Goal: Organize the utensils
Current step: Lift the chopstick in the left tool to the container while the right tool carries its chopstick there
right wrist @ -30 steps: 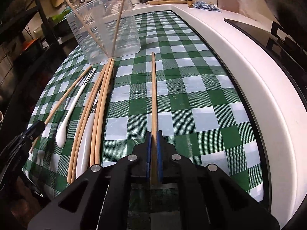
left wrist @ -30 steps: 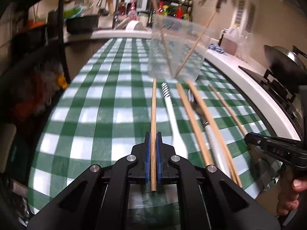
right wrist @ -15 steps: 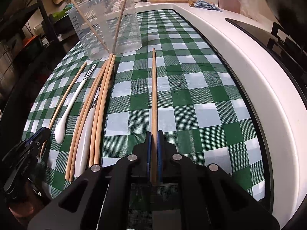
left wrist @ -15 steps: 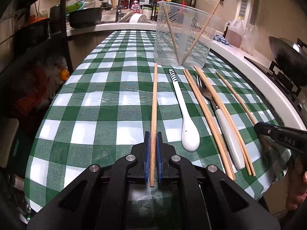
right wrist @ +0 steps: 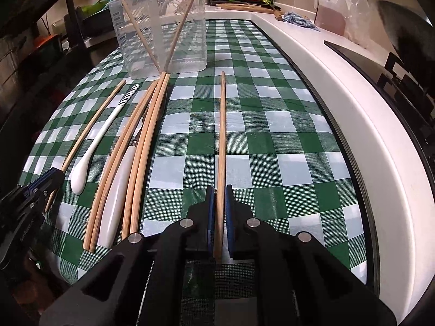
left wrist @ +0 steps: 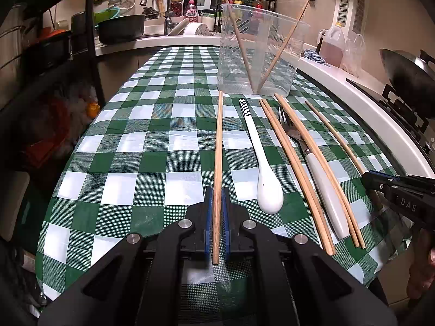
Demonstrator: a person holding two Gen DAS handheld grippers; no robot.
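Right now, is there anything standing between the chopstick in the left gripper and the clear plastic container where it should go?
Nothing visible. The left gripper holds a chopstick pointing at the clear plastic container; only bare checked tablecloth lies between. The white spoon lies to its right, off the line.

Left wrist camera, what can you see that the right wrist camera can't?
Only the left wrist view shows the black pot by the sink and the wok. Only the right wrist view shows the wooden board behind the cloth. Both show the clear container with two chopsticks, the white spoon, the fork, and each gripper, left gripper and right gripper, shut on a chopstick.
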